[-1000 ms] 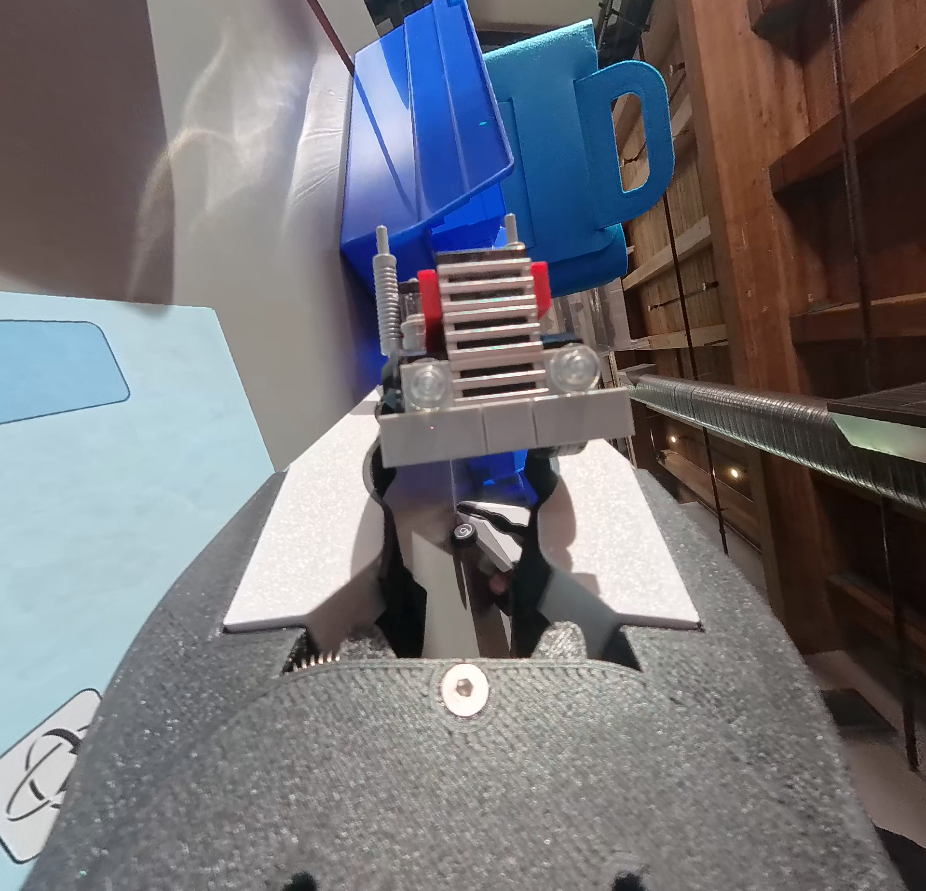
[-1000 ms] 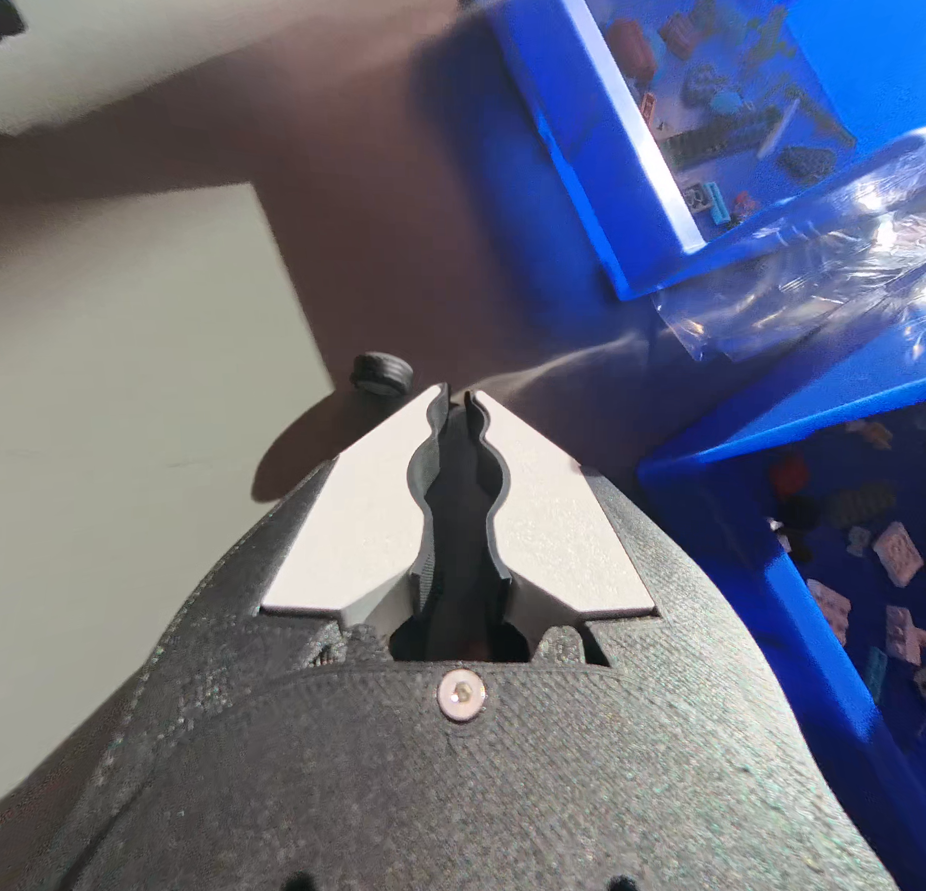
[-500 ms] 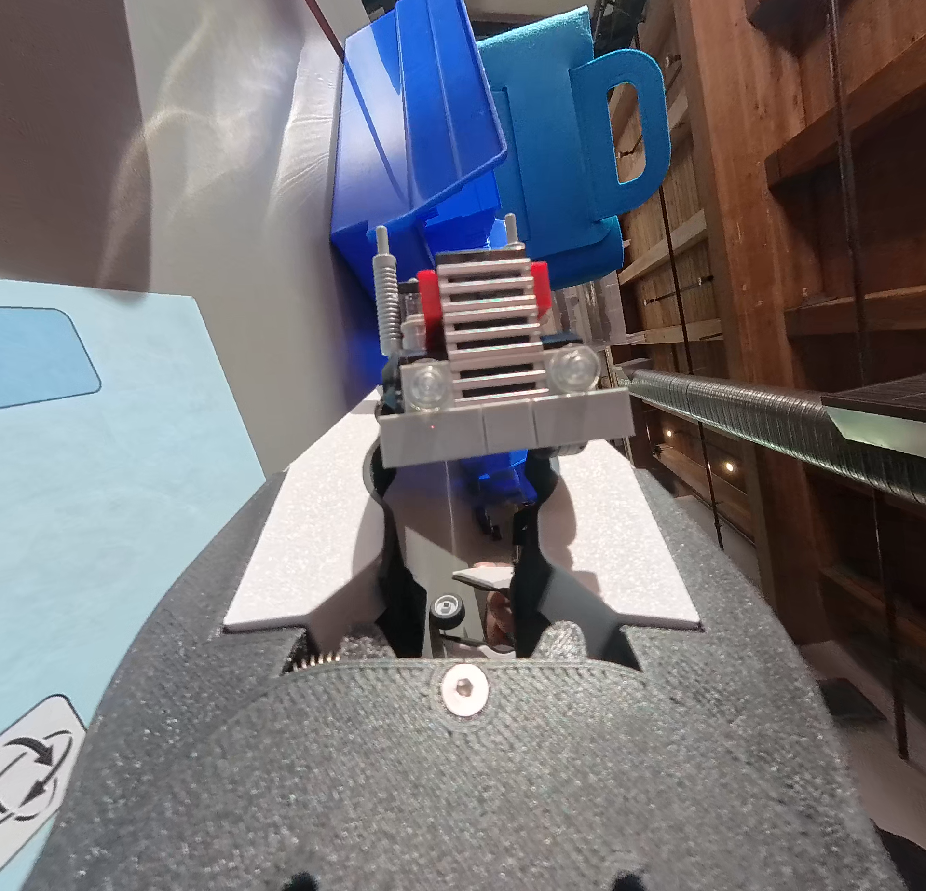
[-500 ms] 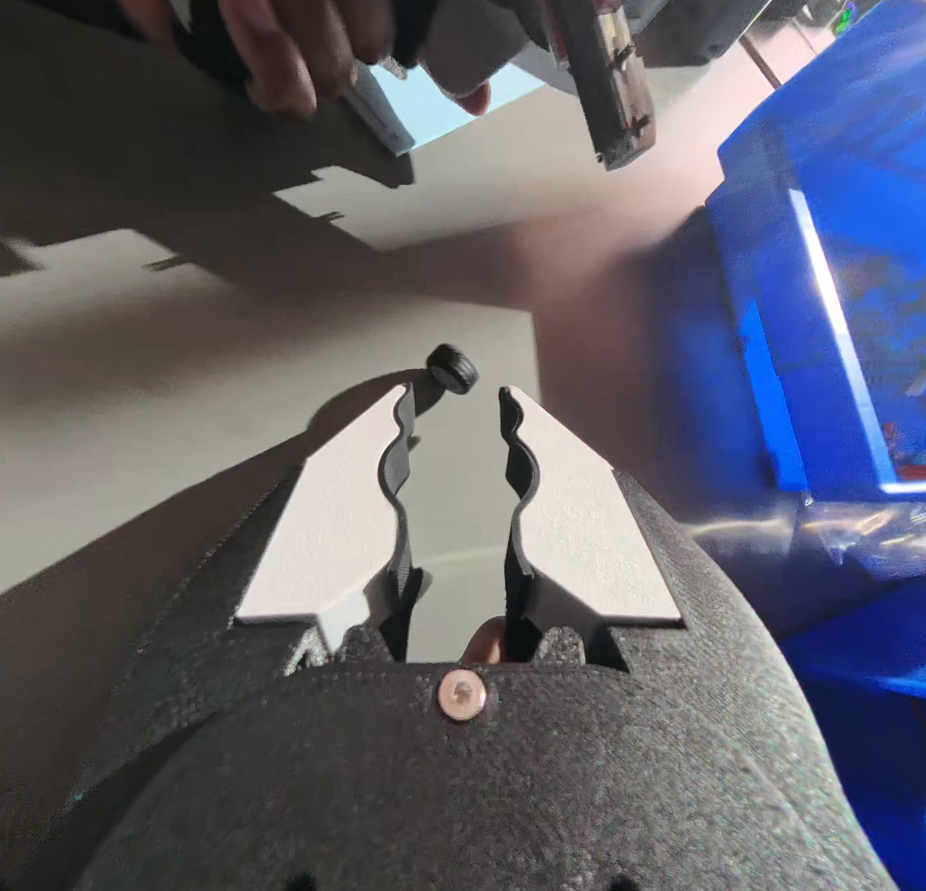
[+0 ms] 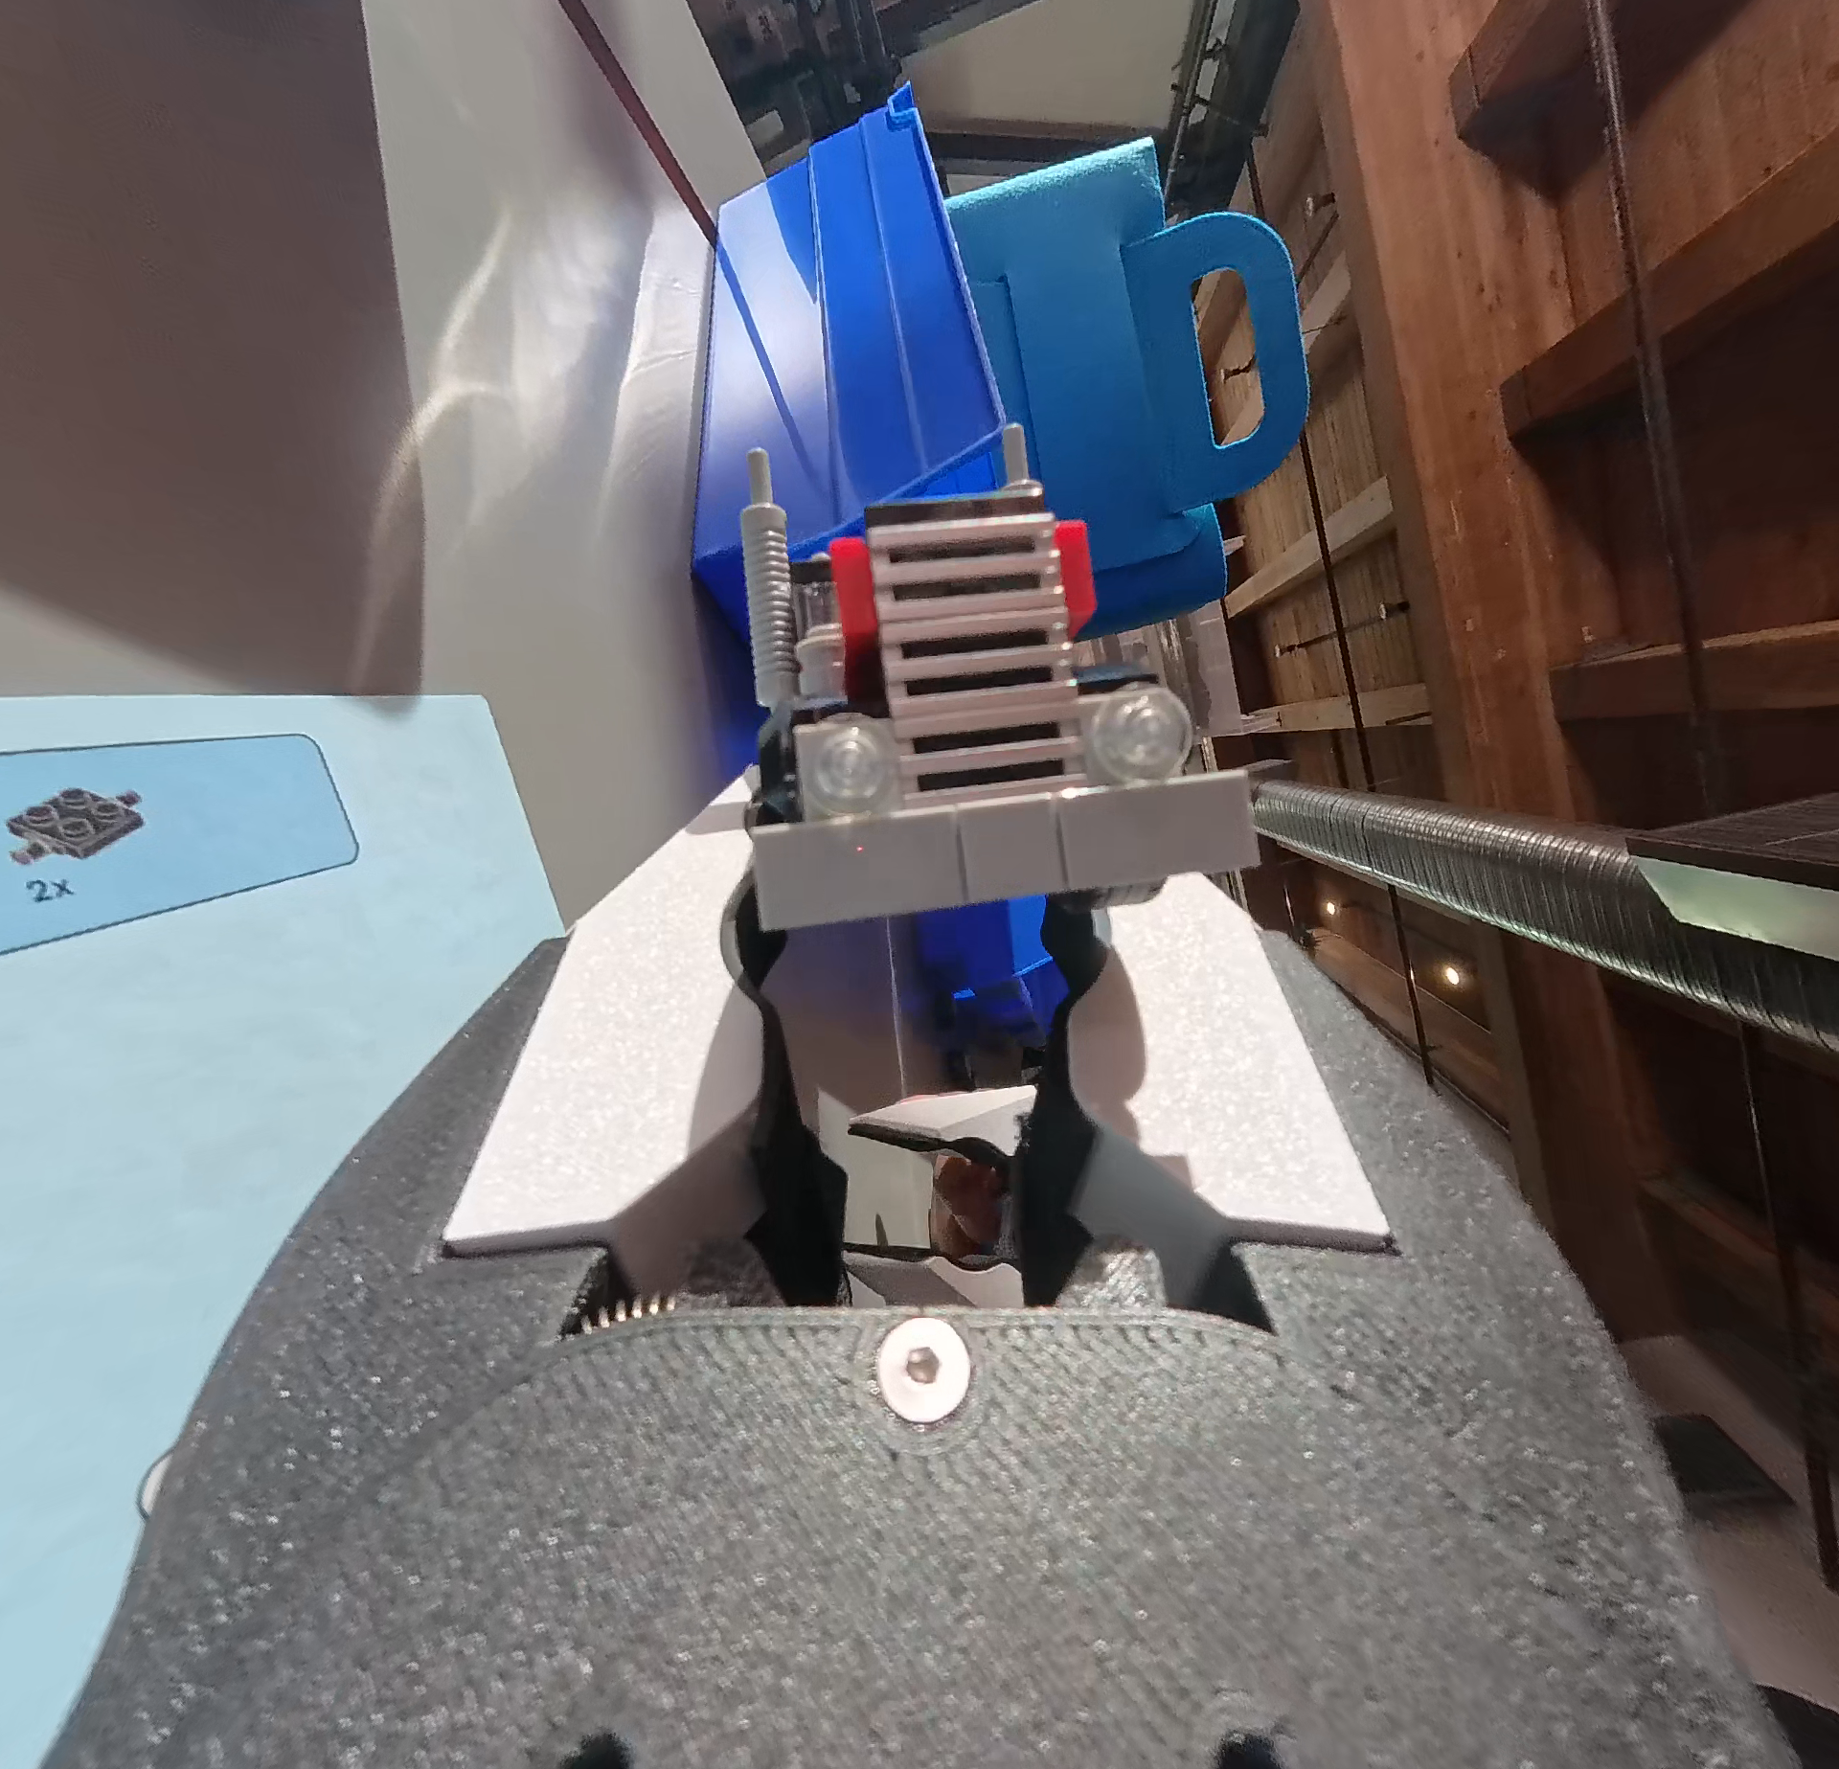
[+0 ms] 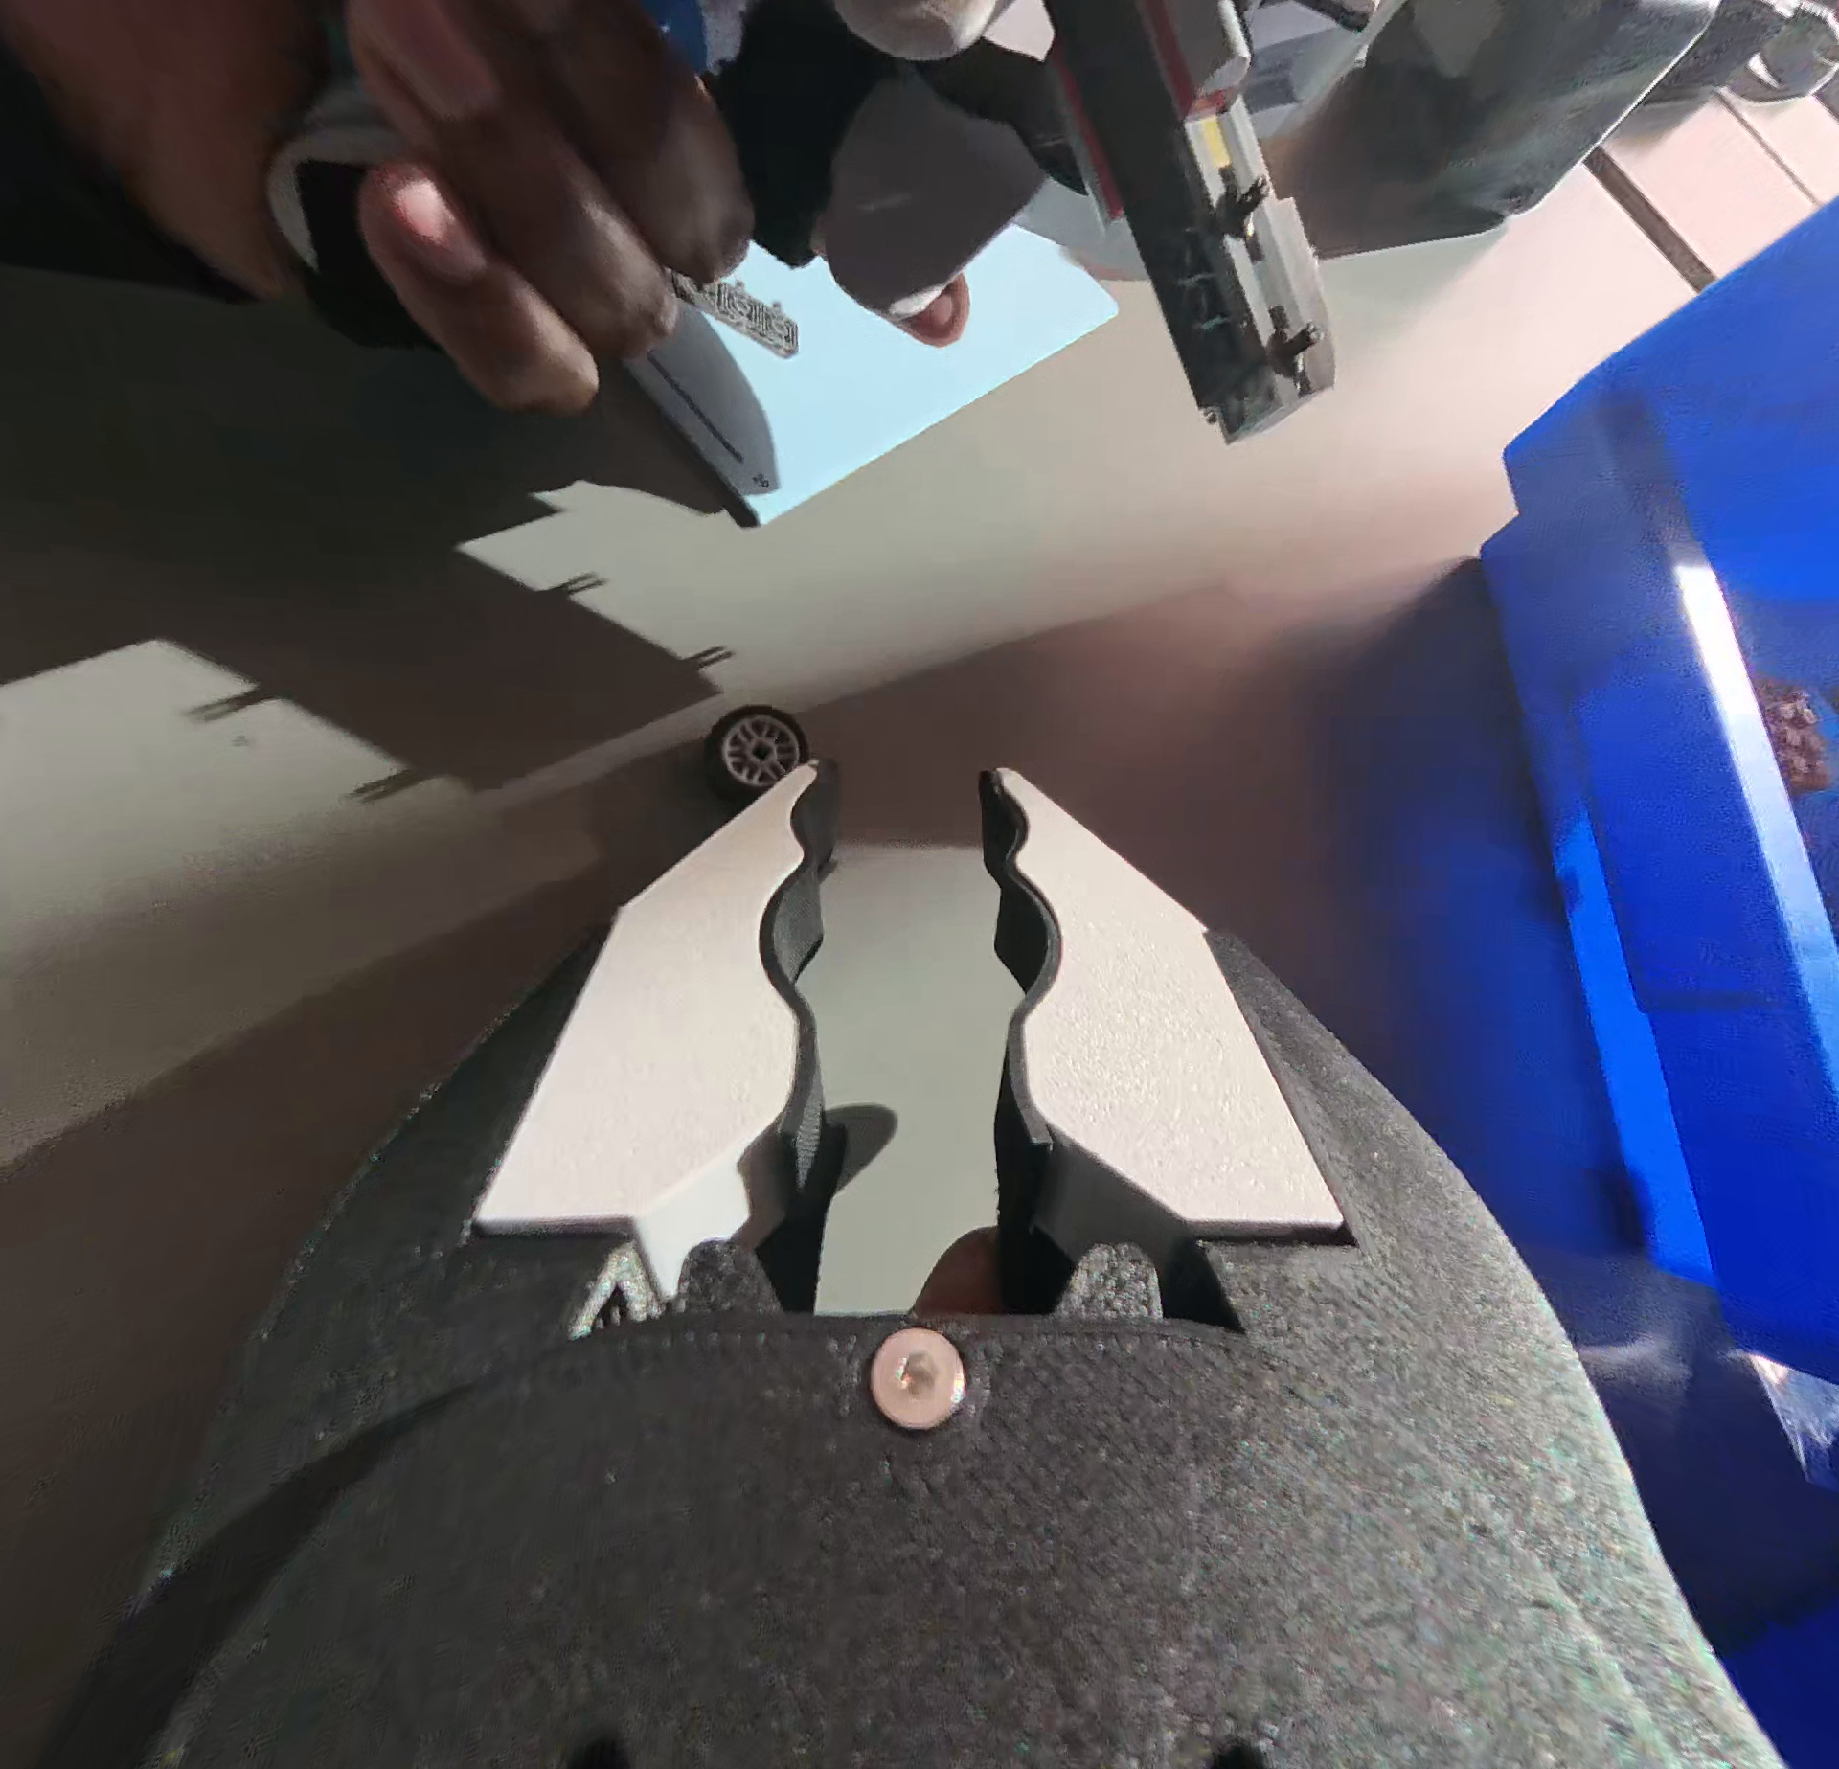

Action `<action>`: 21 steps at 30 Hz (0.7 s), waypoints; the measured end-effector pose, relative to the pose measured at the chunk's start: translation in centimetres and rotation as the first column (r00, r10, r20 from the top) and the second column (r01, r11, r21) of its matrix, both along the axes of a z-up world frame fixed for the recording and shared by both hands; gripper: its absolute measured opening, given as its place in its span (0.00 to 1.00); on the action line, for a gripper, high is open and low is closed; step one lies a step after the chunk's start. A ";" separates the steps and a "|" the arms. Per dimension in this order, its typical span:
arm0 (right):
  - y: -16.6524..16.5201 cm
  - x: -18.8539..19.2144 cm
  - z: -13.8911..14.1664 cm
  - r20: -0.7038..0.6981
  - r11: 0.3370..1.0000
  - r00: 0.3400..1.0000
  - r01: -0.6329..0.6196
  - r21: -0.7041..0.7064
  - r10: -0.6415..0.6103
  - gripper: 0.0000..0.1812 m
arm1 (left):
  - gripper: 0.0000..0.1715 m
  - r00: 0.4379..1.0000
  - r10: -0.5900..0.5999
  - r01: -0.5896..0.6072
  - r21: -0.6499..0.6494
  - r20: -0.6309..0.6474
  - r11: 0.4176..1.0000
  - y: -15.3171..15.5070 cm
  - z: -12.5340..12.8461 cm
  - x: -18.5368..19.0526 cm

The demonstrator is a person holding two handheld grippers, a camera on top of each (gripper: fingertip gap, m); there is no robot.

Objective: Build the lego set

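The left tongs [image 5: 911,885] are clamped on the truck [image 5: 970,716], lifting it clear of the surface [image 6: 995,507], probably so a wheel can go on underneath. Its grille faces the left camera; its long axis runs away along the fingers. From the right view its underside shows, axle pins bare. The right tongs [image 6: 901,791] stand apart and empty, low over the surface, with the wheel [image 6: 753,759] lying just beyond their left tip, seemingly the next pick.

The pale counter [image 6: 299,925] carries a small wheel [image 6: 748,768], a light-blue instruction sheet [image 6: 955,358] farther back, and a blue bin [image 6: 1672,826] at one side.
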State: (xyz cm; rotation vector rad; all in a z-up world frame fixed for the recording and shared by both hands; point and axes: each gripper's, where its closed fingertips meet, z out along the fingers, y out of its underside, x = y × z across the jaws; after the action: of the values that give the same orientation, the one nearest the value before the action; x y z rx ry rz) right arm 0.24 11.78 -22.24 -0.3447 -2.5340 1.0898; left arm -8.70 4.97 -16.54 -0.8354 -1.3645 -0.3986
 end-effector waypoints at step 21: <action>-3.4 -5.9 6.9 -0.187 0.935 0.977 -0.157 -0.317 0.100 0.27 | 0.29 0.988 -0.156 0.156 0.155 -0.010 0.976 2.5 1.3 1.4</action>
State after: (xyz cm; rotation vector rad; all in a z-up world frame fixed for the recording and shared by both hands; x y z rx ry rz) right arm -5.67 8.40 -15.31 -0.1626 -2.2492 1.5325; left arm -7.33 7.50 -15.24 -0.8148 -1.2565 -0.6206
